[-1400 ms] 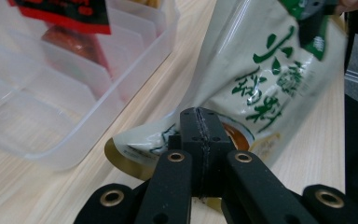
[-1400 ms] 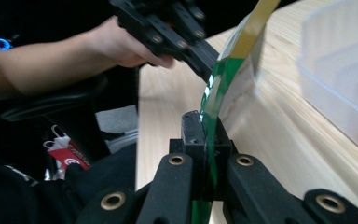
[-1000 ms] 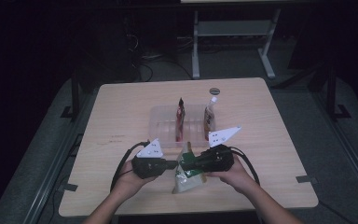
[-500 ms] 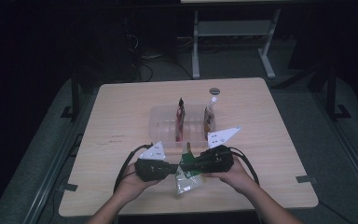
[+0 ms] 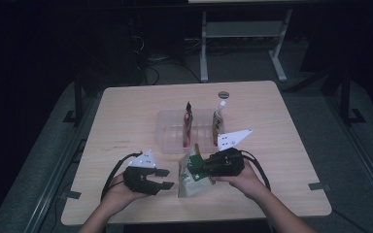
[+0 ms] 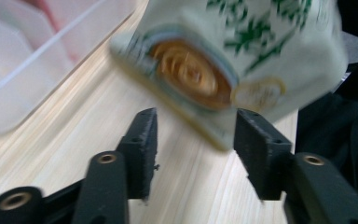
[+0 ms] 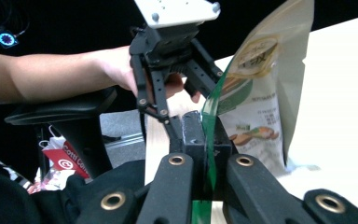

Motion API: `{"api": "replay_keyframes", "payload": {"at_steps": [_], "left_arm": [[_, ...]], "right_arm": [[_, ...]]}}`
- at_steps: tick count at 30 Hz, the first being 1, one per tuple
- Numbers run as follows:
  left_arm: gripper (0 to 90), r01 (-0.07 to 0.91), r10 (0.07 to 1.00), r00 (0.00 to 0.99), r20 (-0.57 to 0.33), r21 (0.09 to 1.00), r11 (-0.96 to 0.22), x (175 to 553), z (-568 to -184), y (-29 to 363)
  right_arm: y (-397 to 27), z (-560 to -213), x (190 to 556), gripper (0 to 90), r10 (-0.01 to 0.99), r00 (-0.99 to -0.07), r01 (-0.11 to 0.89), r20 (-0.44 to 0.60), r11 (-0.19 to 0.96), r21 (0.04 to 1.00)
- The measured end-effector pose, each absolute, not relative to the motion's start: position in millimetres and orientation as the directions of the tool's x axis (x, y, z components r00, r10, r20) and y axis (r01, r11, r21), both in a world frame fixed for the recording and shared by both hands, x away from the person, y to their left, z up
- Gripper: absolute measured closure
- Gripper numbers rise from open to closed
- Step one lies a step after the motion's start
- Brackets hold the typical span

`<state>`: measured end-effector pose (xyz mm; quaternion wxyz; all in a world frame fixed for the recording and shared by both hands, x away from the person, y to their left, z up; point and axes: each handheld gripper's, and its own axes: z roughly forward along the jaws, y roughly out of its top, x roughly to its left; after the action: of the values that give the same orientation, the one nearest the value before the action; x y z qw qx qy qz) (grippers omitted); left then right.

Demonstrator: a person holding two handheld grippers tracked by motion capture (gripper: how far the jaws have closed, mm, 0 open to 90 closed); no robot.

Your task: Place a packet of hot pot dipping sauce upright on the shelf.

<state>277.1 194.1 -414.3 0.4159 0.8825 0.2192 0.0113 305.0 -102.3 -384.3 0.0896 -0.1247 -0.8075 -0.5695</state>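
Observation:
A cream snack pouch with green print stands near the table's front edge. My right gripper is shut on the pouch's green top edge and holds the pouch upright. My left gripper sits a little to the left of the pouch; its jaws have just been opening and now stand open. In the left gripper view the pouch's bottom is blurred just beyond the left gripper, with nothing pressed between the pads.
A clear plastic tray sits mid-table behind the grippers, with a red pouch and a white-topped pouch standing in it. A small dark round disc lies beyond it. Bare wood lies to the left and right.
The left gripper has let go of the pouch, opened its jaws and drawn back to the left. The right gripper has stayed shut on the pouch's top edge.

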Motion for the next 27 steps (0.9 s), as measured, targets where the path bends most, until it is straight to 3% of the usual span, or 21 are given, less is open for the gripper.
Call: {"api": "replay_keyframes", "payload": {"at_steps": [11,27], "left_arm": [[25.4,0.417,0.452,0.878,-0.157,0.715,-0.561,267.8,-424.1,217.4],[22.0,0.43,0.471,0.867,-0.162,0.722,-0.542,272.3,-428.8,219.5]], "right_arm": [[-89.1,-368.2,320.1,90.0,0.12,-0.957,0.288,0.263,0.301,0.909],[-63.3,-330.2,357.8,90.0,0.154,-0.964,0.251,0.216,0.263,0.932]]}}
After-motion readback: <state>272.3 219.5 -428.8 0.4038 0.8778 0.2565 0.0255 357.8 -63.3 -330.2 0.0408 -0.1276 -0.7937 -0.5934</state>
